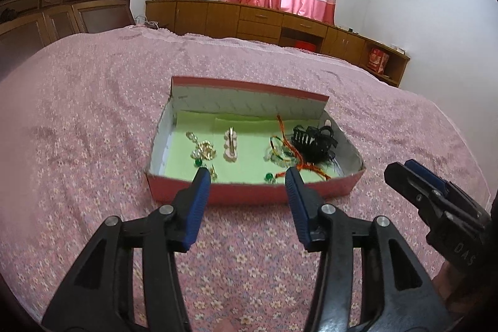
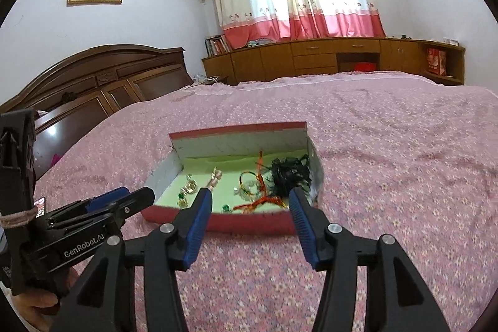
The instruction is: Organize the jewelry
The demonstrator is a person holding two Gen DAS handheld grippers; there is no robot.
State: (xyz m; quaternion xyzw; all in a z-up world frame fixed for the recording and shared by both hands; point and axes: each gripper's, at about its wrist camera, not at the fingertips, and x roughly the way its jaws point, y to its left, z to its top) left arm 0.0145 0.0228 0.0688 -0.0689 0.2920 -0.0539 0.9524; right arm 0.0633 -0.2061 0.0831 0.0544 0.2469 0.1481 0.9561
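**Both grippers empty before the box**

Your left gripper (image 1: 247,176) and right gripper (image 2: 250,196) hid the box's (image 1: 255,192) near wall, and the small green beads (image 1: 269,176) stayed blurred. Both grippers stood half-wide and held nothing. The red cardboard box sat mid-bed (image 1: 93,114), with open pink floral cover all around. On its pale green lining lay gold pieces (image 1: 205,150), a pink clip (image 1: 231,143), orange cord (image 1: 298,164) and a black claw clip (image 1: 314,142).

Shallow cardboard box (image 1: 326,192): red outside, grey-white walls, pale green lining. Bedspread (image 1: 93,129): pink, small white flower print. Feathery hair claw (image 1: 314,142): black. Braided cord (image 2: 264,201): orange-red. Round beads (image 1: 269,176): green. Tool pads (image 1: 199,207): blue, arms black.
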